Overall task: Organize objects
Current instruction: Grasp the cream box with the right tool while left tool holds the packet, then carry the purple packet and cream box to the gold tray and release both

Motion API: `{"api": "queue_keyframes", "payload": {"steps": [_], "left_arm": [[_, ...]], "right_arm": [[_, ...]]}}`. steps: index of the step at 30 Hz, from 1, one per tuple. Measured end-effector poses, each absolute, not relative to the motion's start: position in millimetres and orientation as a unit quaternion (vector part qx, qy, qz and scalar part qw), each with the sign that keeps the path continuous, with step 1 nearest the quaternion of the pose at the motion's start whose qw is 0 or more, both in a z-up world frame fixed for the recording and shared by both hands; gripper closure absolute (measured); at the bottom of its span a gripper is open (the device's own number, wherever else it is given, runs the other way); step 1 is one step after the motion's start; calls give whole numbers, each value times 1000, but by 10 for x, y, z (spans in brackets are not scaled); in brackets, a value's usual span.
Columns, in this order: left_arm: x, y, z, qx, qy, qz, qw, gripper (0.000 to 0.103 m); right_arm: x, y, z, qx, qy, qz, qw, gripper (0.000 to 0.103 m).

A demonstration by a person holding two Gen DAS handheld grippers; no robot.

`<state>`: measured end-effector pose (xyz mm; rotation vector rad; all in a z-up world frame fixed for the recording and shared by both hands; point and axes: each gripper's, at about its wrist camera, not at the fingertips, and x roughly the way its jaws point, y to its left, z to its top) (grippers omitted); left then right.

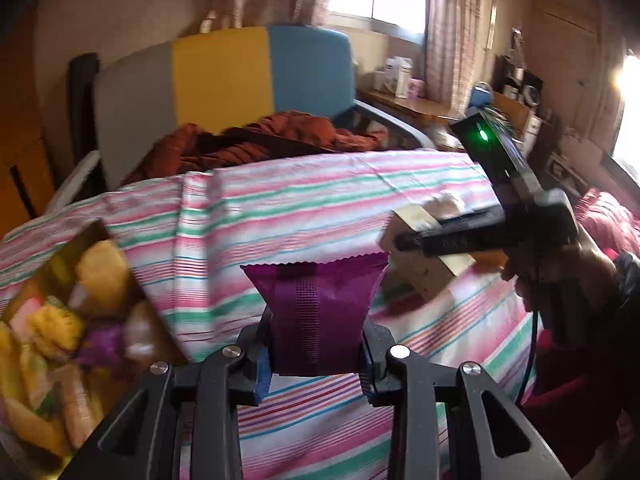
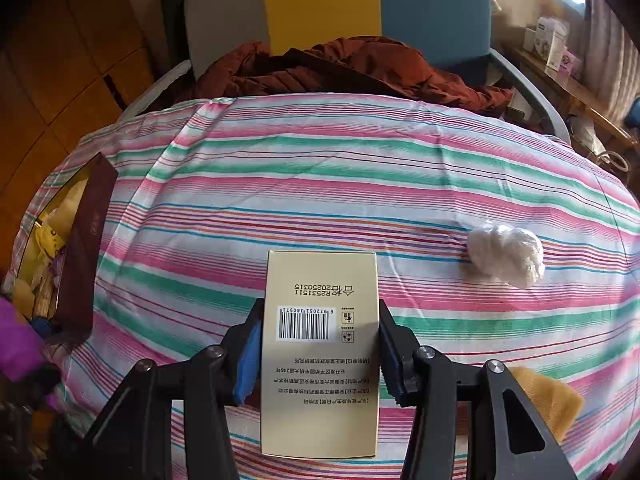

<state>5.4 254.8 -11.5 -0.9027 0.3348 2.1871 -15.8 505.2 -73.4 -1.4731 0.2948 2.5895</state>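
Observation:
My left gripper (image 1: 318, 356) is shut on a purple snack packet (image 1: 318, 312), held above the striped cloth (image 1: 304, 204). My right gripper (image 2: 318, 354) is shut on a beige carton with a barcode (image 2: 320, 344), held over the cloth (image 2: 320, 184). In the left wrist view the right gripper (image 1: 404, 242) shows at the right, blurred, with the carton (image 1: 424, 272) in it. A dark red box (image 2: 86, 240) filled with yellow and mixed snacks stands at the cloth's left edge; its contents (image 1: 52, 320) show in the left wrist view.
A white crumpled bag (image 2: 506, 256) lies on the cloth at the right. A yellow sponge-like piece (image 2: 548, 400) lies near the front right. A rust-coloured jacket (image 2: 352, 68) lies on a chair (image 2: 320, 4) behind the cloth. A cluttered desk (image 2: 560, 76) stands at the far right.

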Motion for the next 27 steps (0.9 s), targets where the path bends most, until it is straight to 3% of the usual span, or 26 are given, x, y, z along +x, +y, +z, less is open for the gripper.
{"api": "queue_keyframes", "payload": {"steps": [12,27], "left_arm": [[-110,1944,62,-352,104,884,290,69],[-283,1080,187,-344,31,907,241,69]], "right_arm": [[-158,4709,-564,-483,86,870,55,52],[-302,3486,90,-423,90,900,-59,52]]}}
